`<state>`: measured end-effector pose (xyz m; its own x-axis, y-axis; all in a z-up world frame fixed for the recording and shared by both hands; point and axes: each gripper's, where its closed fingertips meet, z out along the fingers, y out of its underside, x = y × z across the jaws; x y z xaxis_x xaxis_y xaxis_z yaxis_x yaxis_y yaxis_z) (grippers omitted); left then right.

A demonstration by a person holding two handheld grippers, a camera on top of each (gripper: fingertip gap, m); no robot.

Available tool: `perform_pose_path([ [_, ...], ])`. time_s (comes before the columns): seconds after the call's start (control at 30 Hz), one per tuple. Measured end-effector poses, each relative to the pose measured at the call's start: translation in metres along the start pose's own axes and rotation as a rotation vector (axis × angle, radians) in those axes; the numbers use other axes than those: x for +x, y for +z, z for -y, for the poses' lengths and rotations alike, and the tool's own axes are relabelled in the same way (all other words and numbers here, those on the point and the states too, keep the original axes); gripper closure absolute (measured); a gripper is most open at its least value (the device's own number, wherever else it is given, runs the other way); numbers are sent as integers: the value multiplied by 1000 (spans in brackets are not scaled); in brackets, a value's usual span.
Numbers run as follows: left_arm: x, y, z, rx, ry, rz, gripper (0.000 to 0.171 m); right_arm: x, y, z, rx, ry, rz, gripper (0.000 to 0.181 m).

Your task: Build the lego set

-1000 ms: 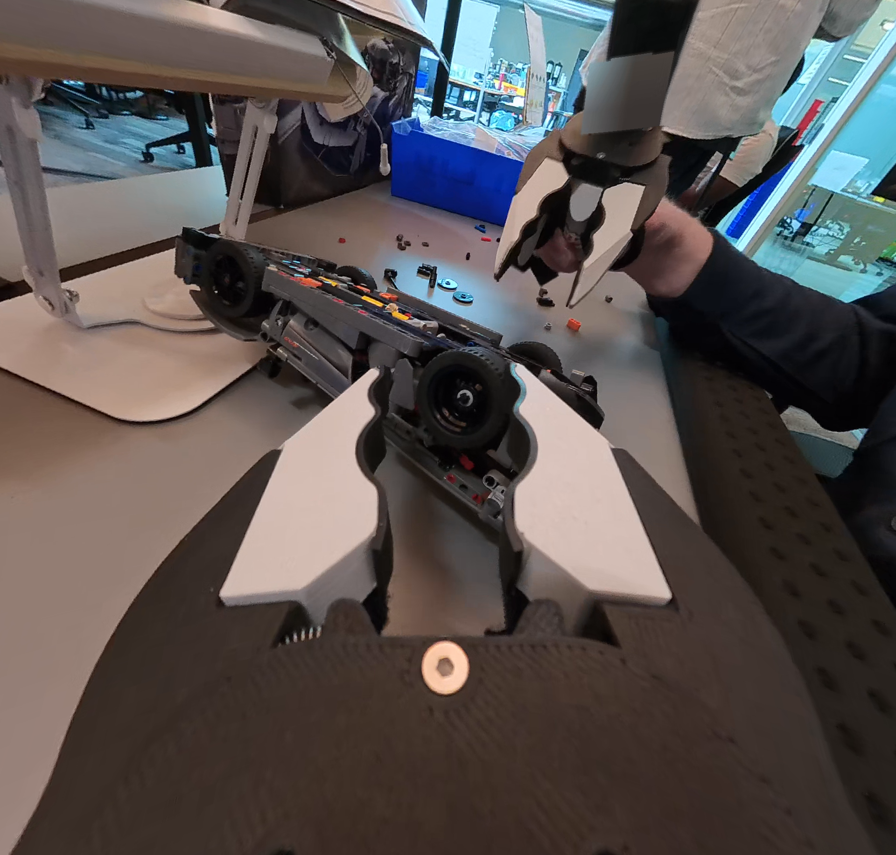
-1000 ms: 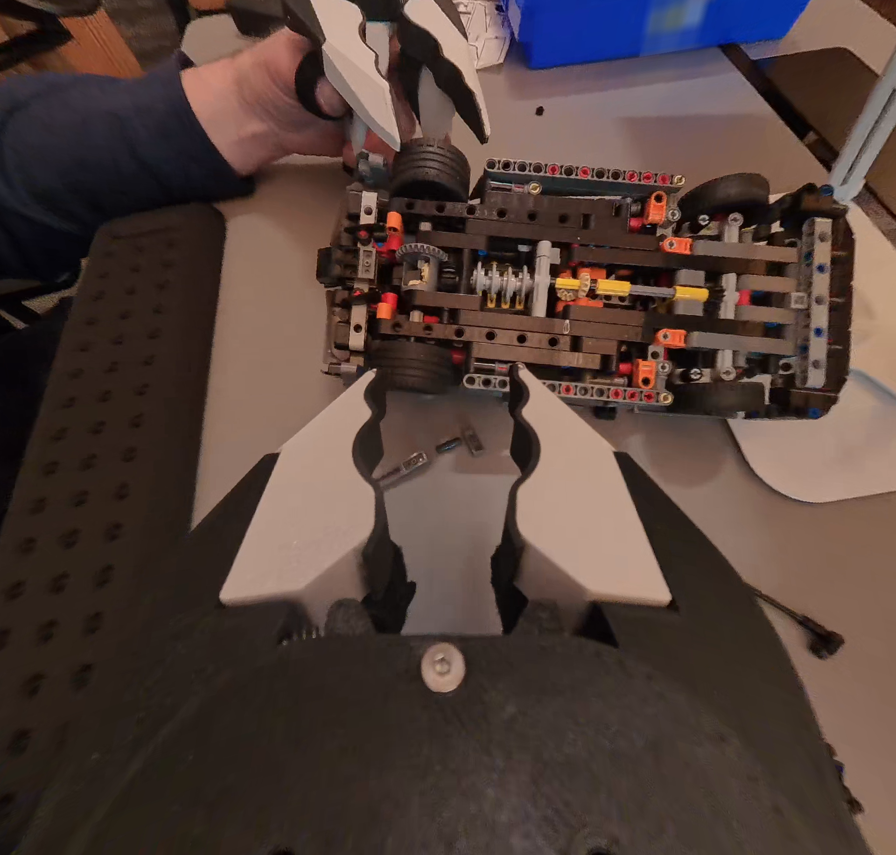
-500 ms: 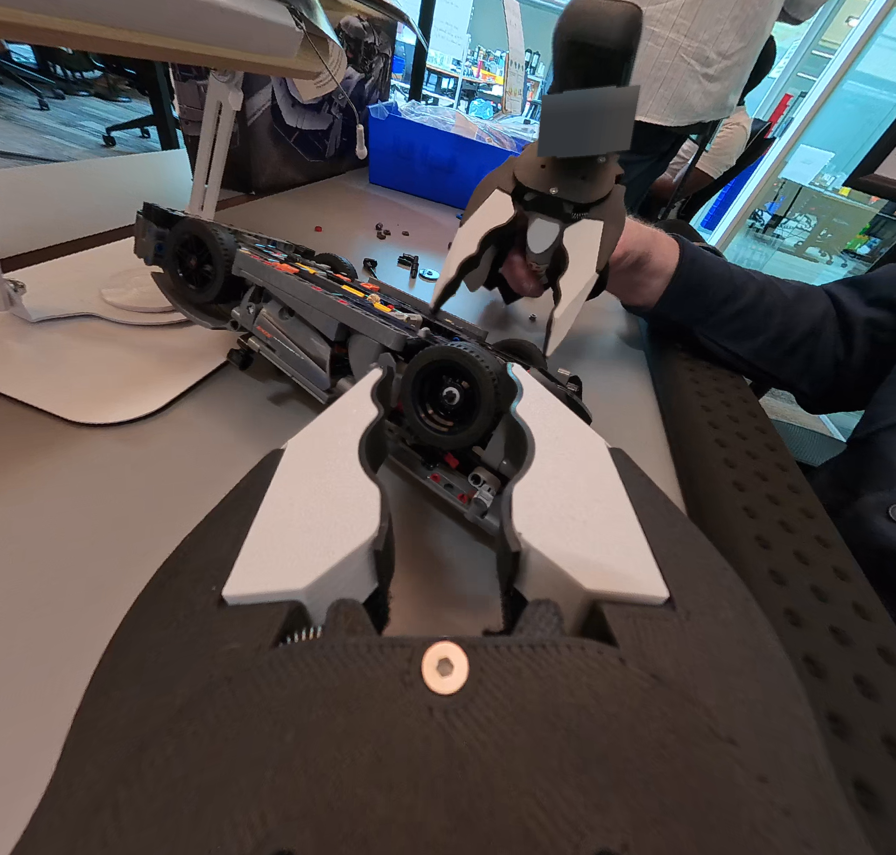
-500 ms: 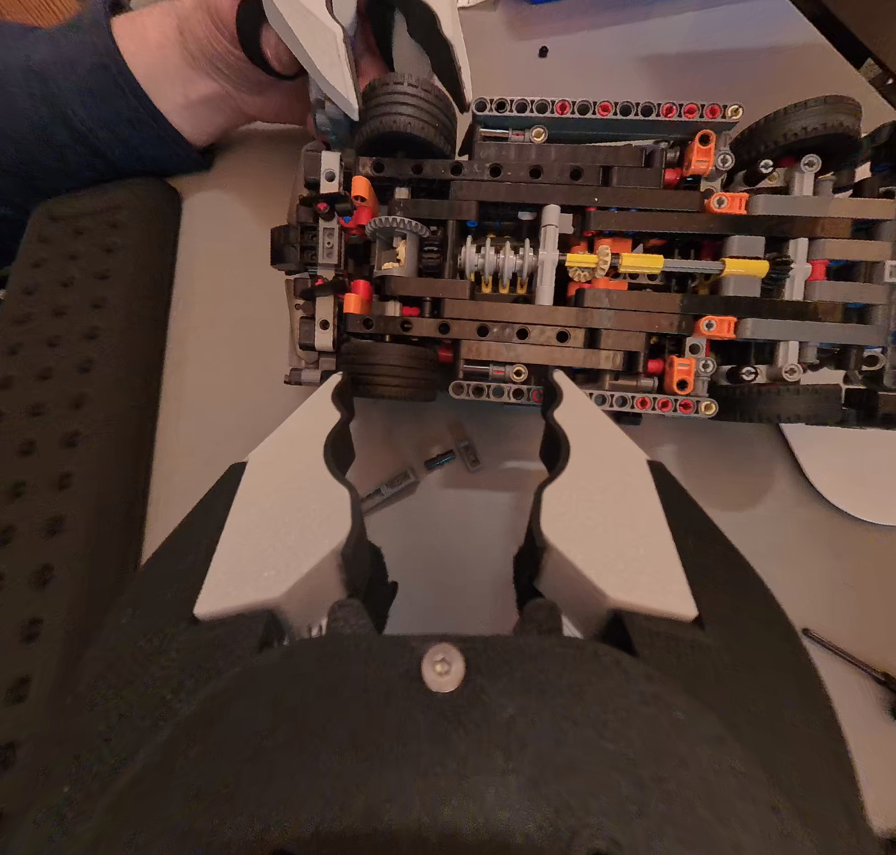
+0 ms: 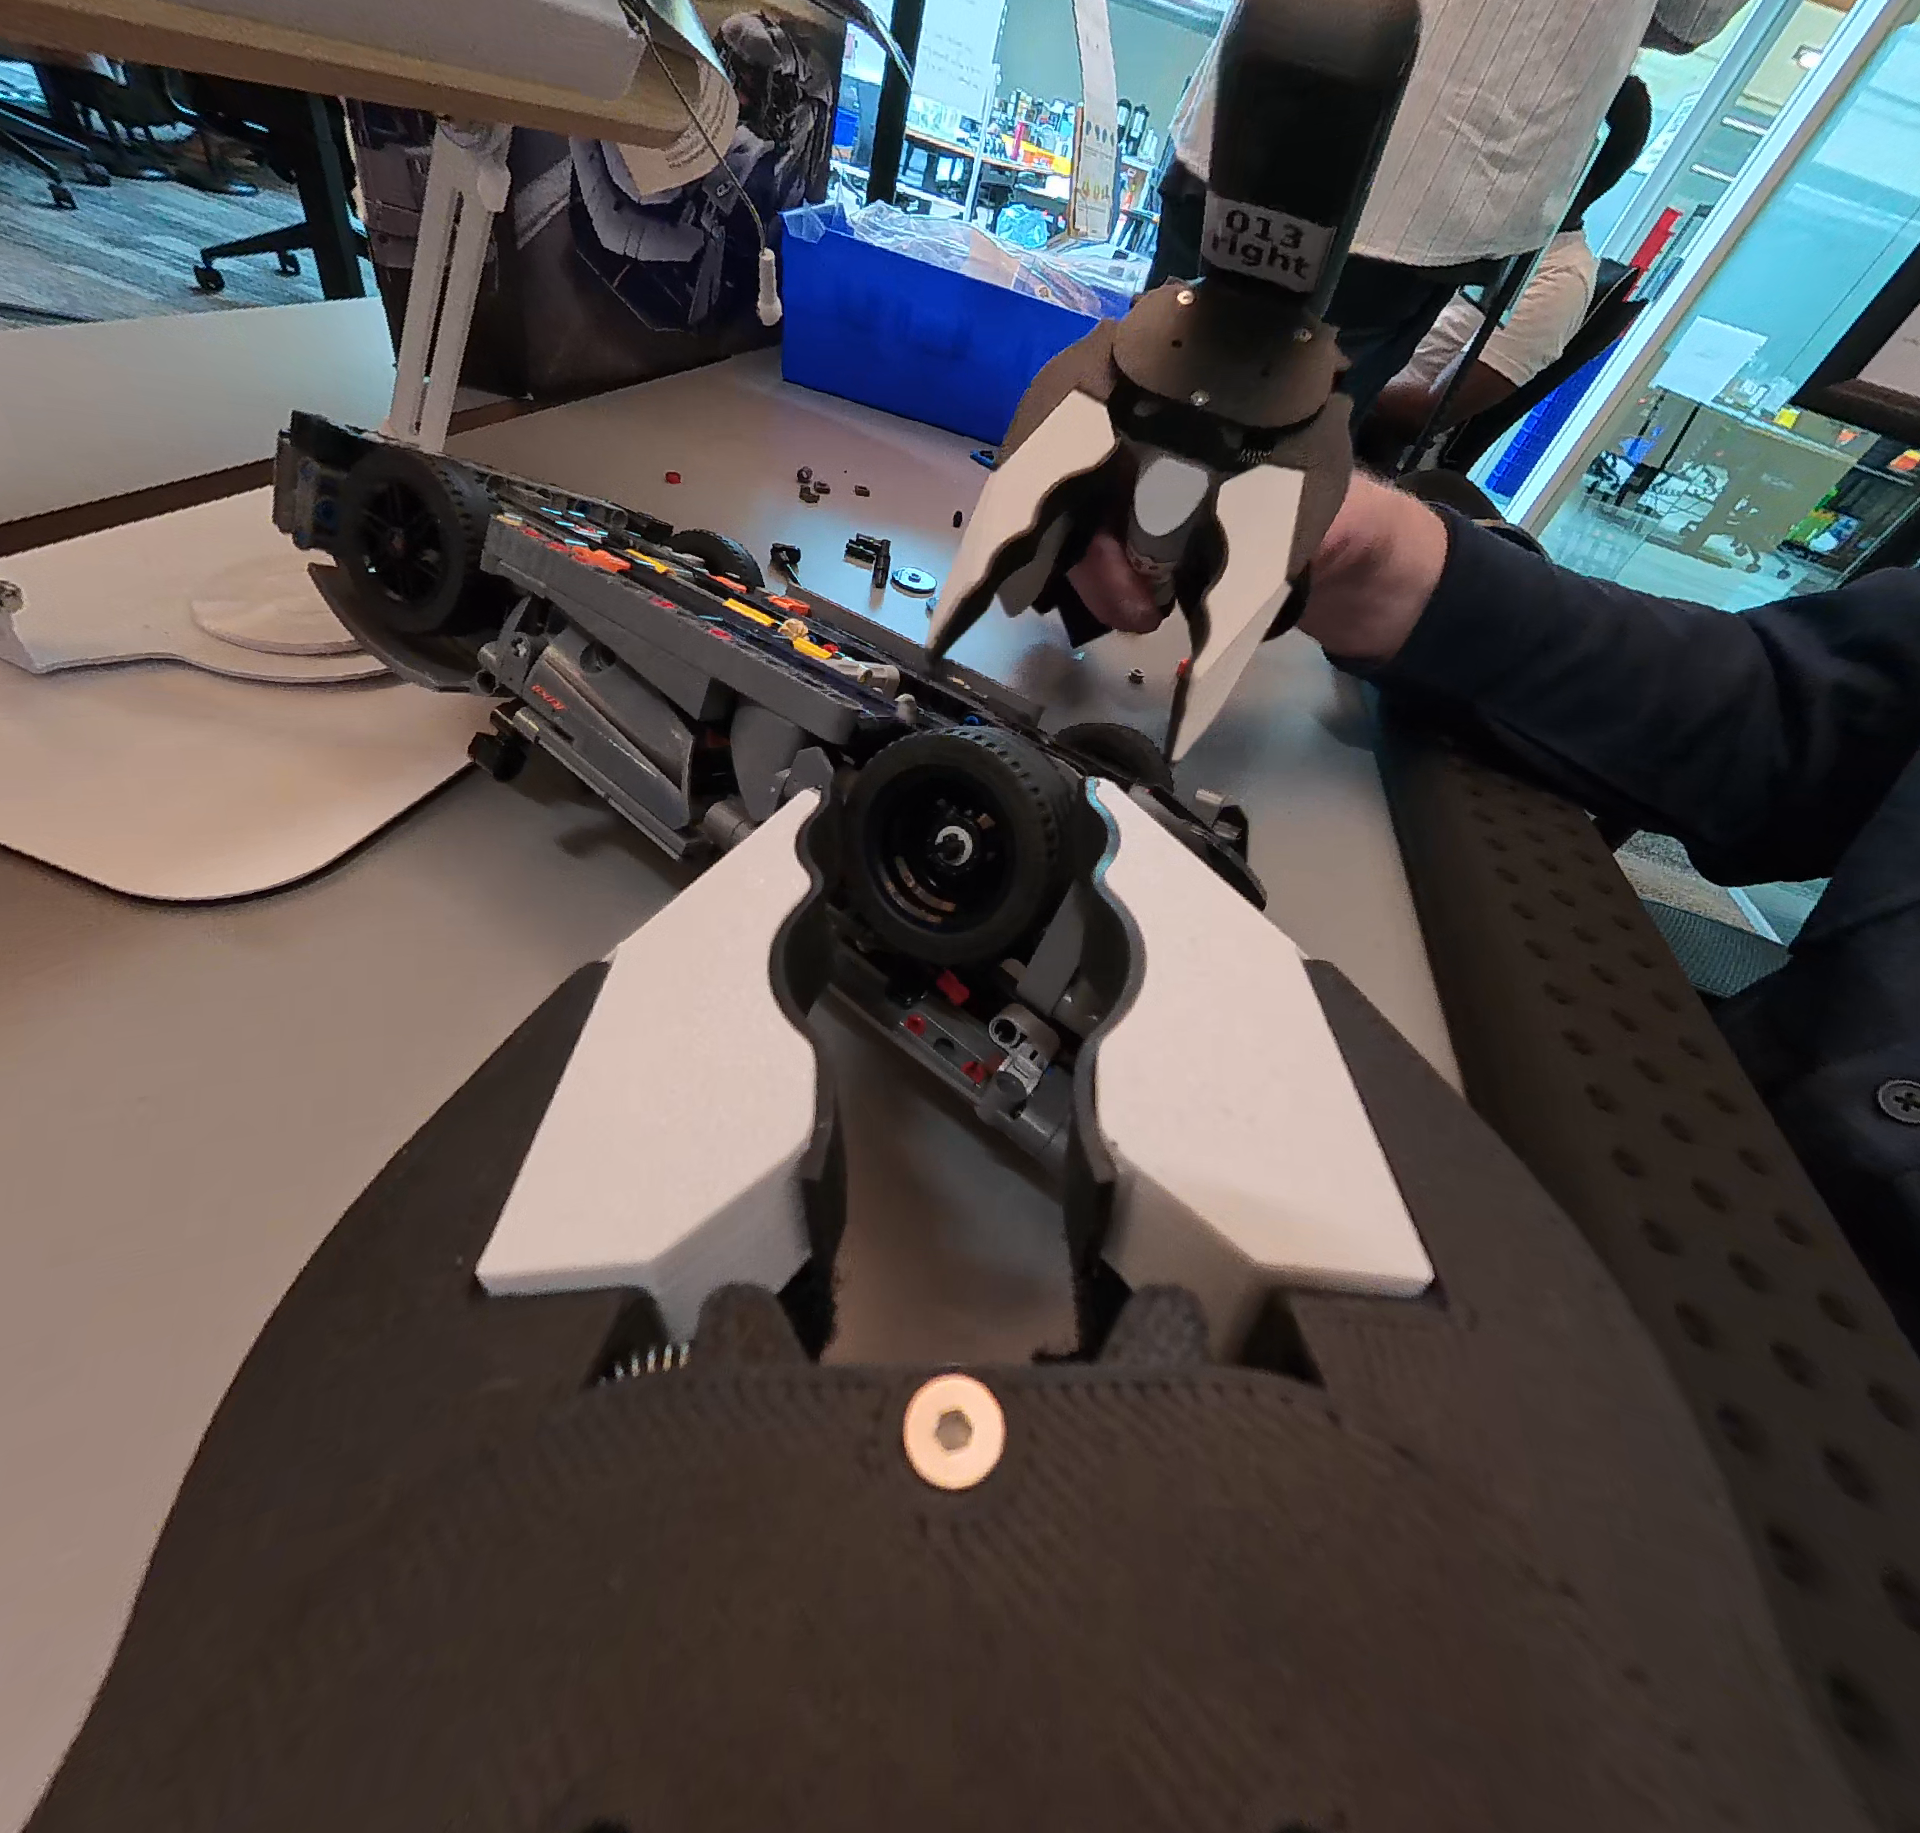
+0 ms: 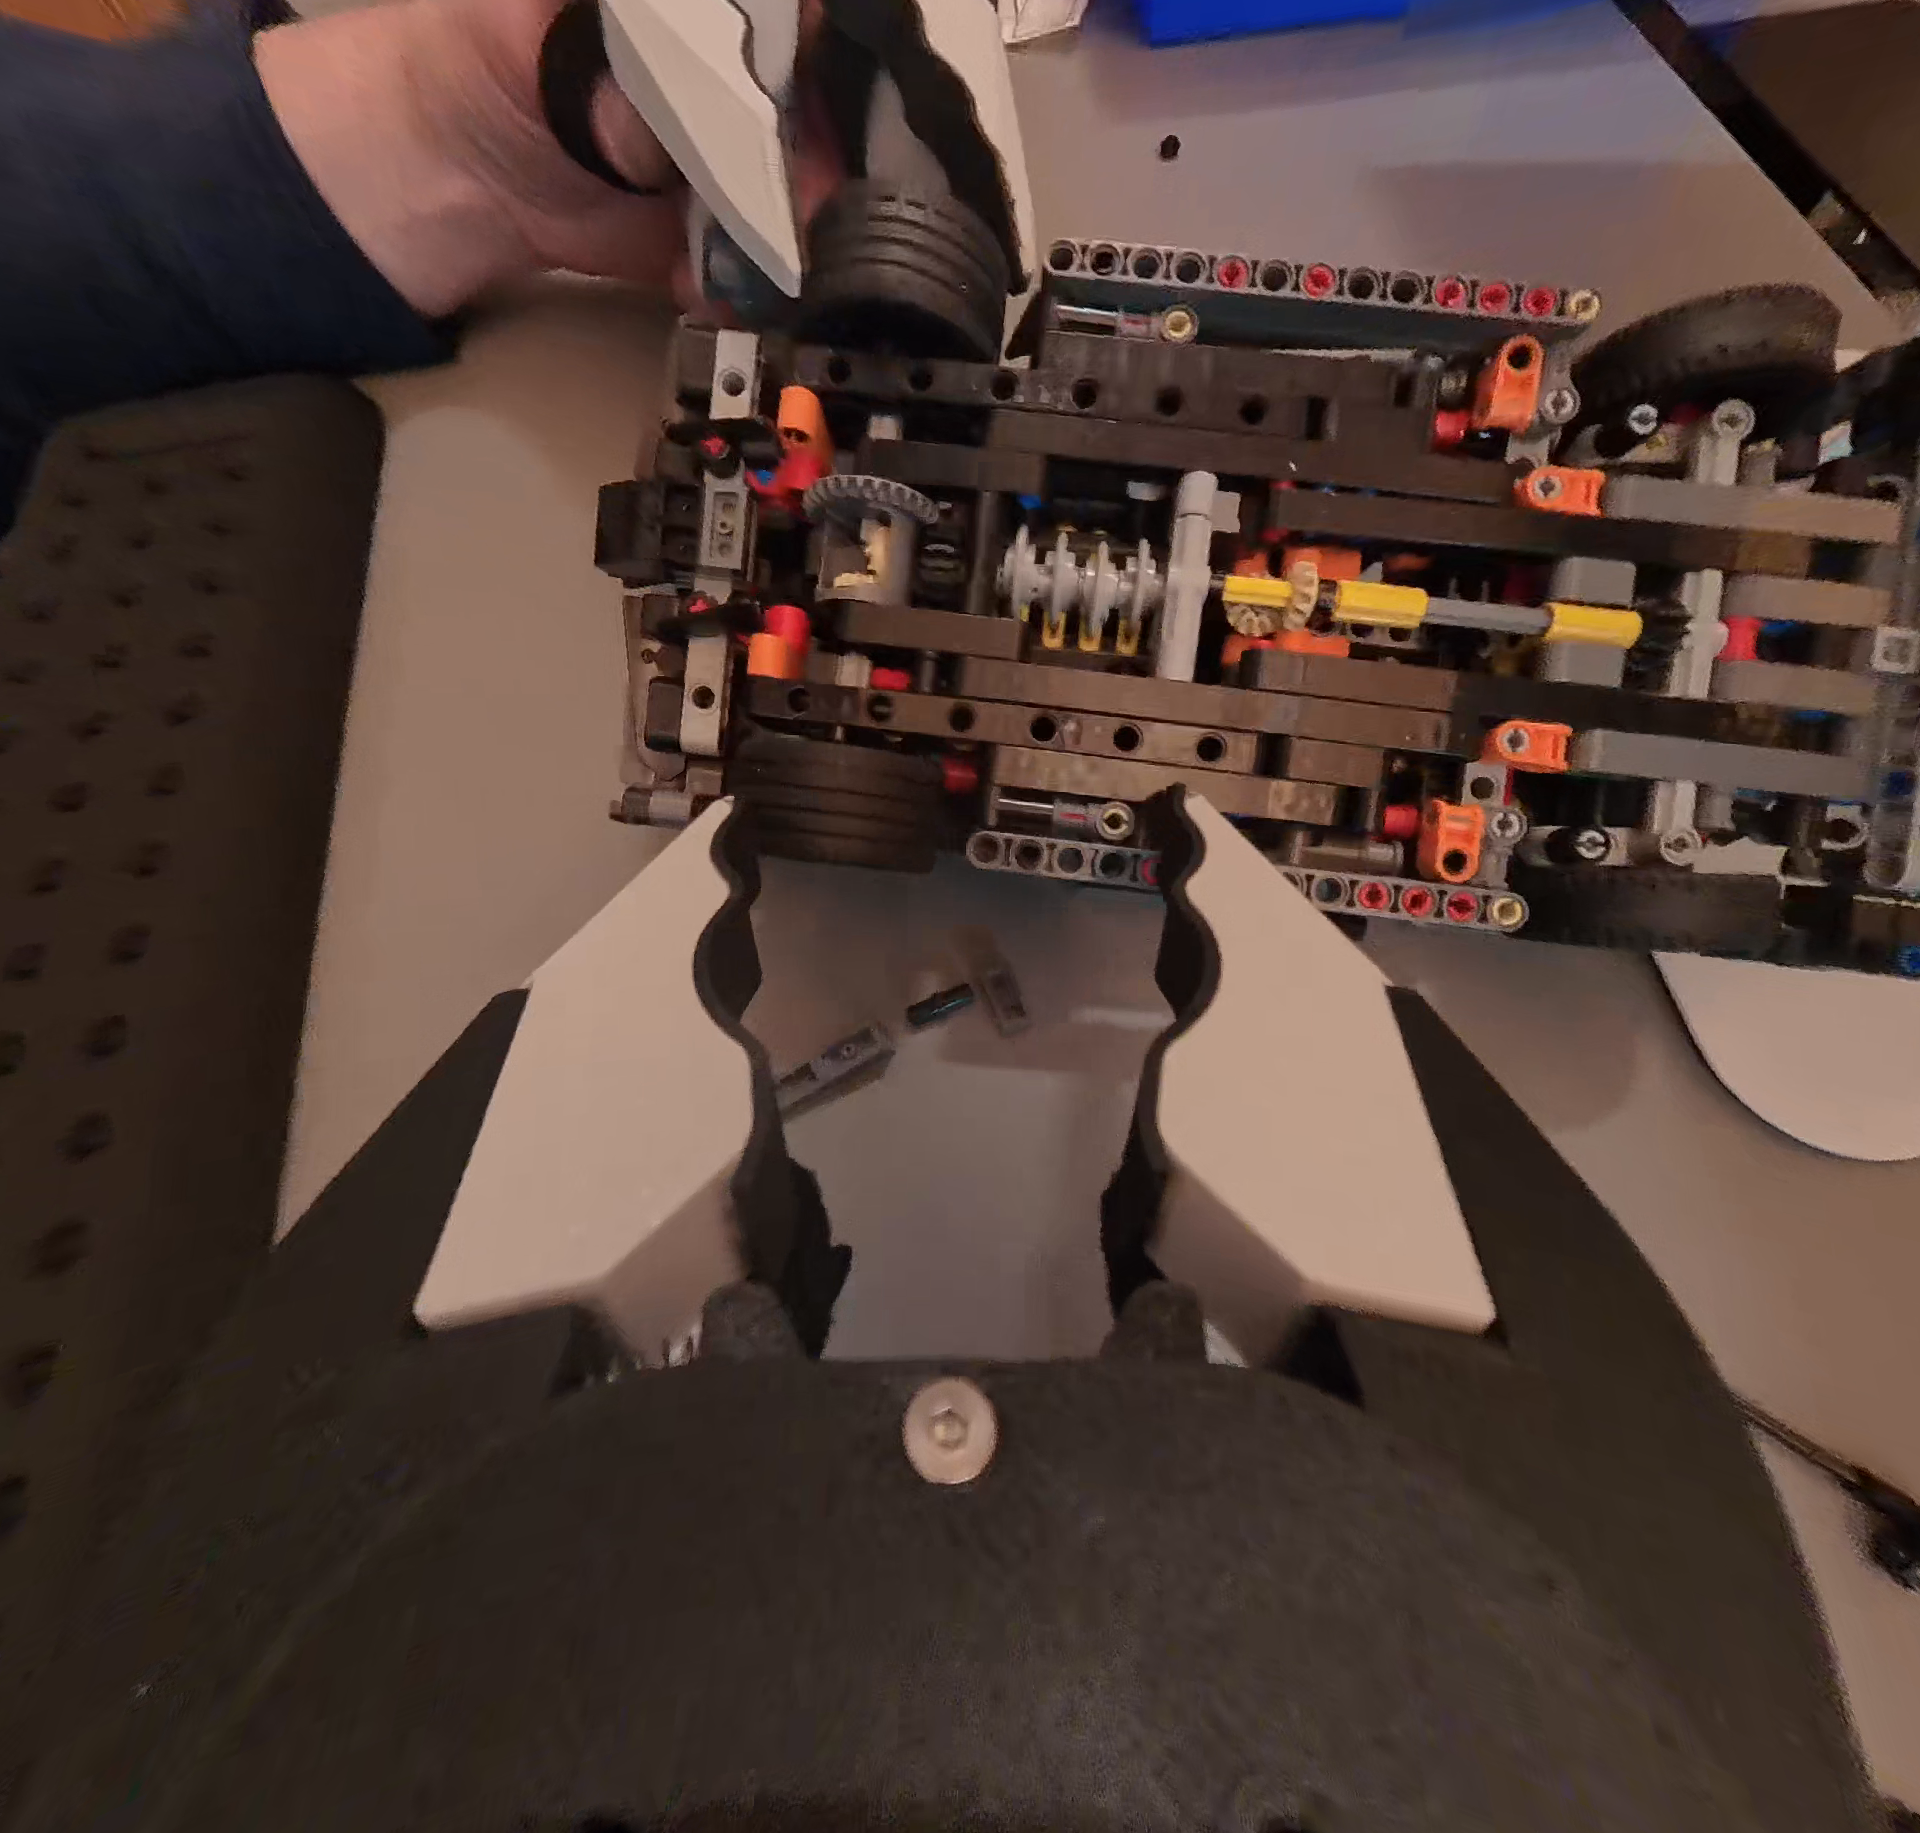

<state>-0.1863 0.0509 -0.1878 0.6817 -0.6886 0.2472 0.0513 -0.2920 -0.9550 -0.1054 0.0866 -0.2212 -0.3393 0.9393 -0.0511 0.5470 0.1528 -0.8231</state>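
The black and grey lego car (image 6: 1195, 578) lies underside up on the grey table (image 5: 260, 1056), its gears and yellow axle showing. My left gripper (image 5: 956, 801) is shut on one black wheel (image 5: 956, 848) at the car's end; it also shows in the right wrist view (image 6: 894, 214) with that wheel (image 6: 894, 277) between its fingers. My right gripper (image 6: 951, 812) is open and empty, hovering just above the car's near edge beside the other end wheel (image 6: 831, 807). In the left wrist view the right gripper (image 5: 1049, 692) points down at the car.
Small loose parts (image 6: 842, 1056) lie on the table under my right gripper, and more (image 5: 862, 547) lie beyond the car. A blue bin (image 5: 914, 349) stands at the back. A white stand base (image 5: 208, 744) lies by the car. A black padded seat (image 5: 1662, 1056) borders the table. Across from one pair of fingers to the other is roughly 11 cm.
My right gripper has come in closer over the car and its jaws have opened wider. My left gripper has kept hold of the wheel.
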Motion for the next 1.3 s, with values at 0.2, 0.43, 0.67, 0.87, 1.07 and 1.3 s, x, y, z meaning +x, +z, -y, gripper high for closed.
perform_pose_path([
  [0.2,-2,-1,0,2,-2,11,129,15,-9,1,26,45,-58,128],
  [0.43,-2,-1,0,0,-2,10,129,-1,1,4,7,-24,-15,107],
  [0.67,-3,-1,0,1,-4,13,129,9,-7,7,45,19,-42,116],
  [0.87,-3,-1,-1,-5,-2,15,129,13,0,4,6,7,-83,101],
  [1.07,-5,-1,-1,-2,-3,24,129,13,-10,12,71,24,-69,109],
  [1.3,-6,-1,-1,-5,-3,29,129,30,-7,0,-2,26,-173,111],
])
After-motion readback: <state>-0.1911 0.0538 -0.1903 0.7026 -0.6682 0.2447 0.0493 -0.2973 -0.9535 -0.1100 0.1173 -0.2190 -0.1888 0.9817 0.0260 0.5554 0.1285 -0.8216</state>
